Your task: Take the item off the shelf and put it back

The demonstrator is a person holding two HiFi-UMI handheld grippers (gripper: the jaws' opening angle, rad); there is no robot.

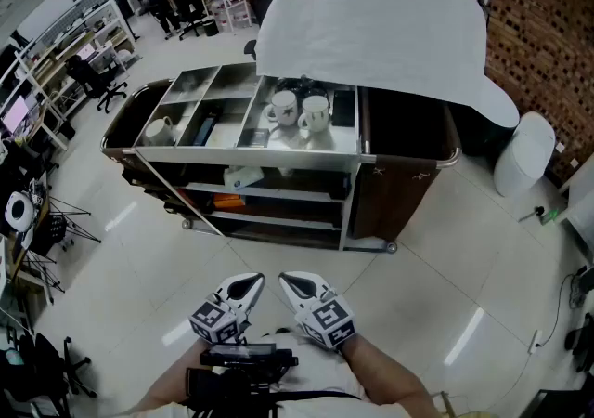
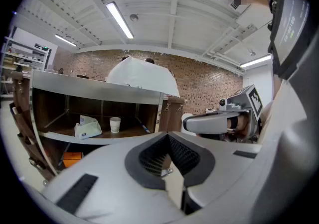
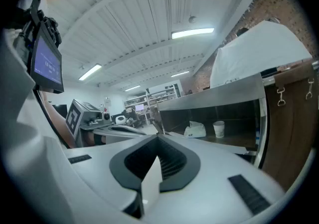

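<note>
No writing is legible: the white packet (image 2: pixel 87 127) shows only a small blue mark, and the dark print on the mugs (image 1: pixel 283 110) is too small to read. The crumpled packet lies on the cart's shelf (image 2: pixel 60 137) near a paper cup (image 2: pixel 115 124). The left tongs (image 1: pixel 251 283) and right tongs (image 1: pixel 289 282) are closed and empty, well apart from the shelf.

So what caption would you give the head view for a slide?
Shut and empty, the left hand-held gripper and right hand-held gripper face a cart carrying mugs.
</note>
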